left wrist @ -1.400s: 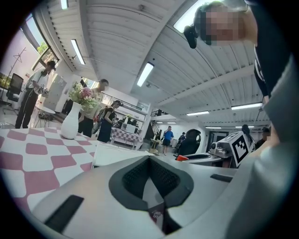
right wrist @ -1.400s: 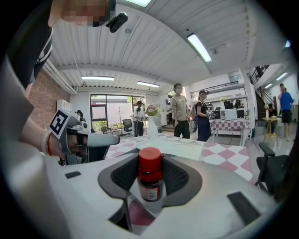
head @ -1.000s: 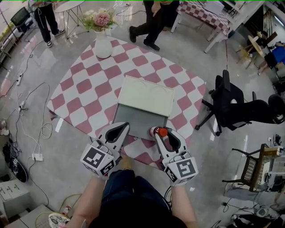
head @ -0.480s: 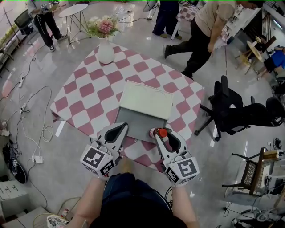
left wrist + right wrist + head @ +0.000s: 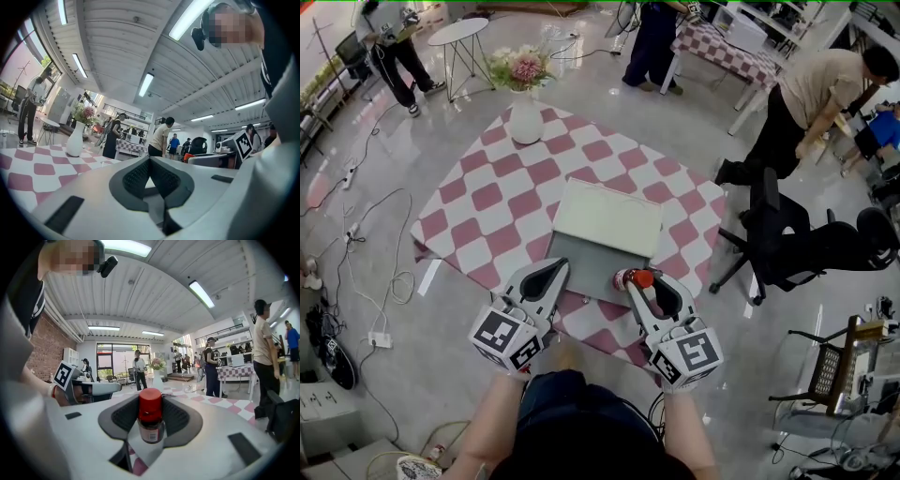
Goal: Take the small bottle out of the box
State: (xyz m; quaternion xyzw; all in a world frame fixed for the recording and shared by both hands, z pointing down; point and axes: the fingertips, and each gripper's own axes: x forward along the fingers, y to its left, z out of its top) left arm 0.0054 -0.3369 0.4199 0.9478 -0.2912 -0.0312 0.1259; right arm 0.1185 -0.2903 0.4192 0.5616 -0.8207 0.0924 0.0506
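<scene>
labelled small bottle (image 5: 151,422) in right gripper (image 5: 150,405)

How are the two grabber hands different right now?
The right gripper is clamped on a small bottle with a red cap; the left gripper holds nothing. The right jaws stand apart around the bottle; the left jaws meet at their tips. Both are the same pale grey shape.

It was an open-plan lab or studio hall: a polished grey concrete floor (image 5: 450,375), a white power strip (image 5: 379,339) with trailing cables at nine o'clock, a black swivel office chair (image 5: 787,234) at three o'clock, people standing by a checked-cloth worktable (image 5: 727,47) at one o'clock, and long ceiling strip lights (image 5: 146,84) overhead.
</scene>
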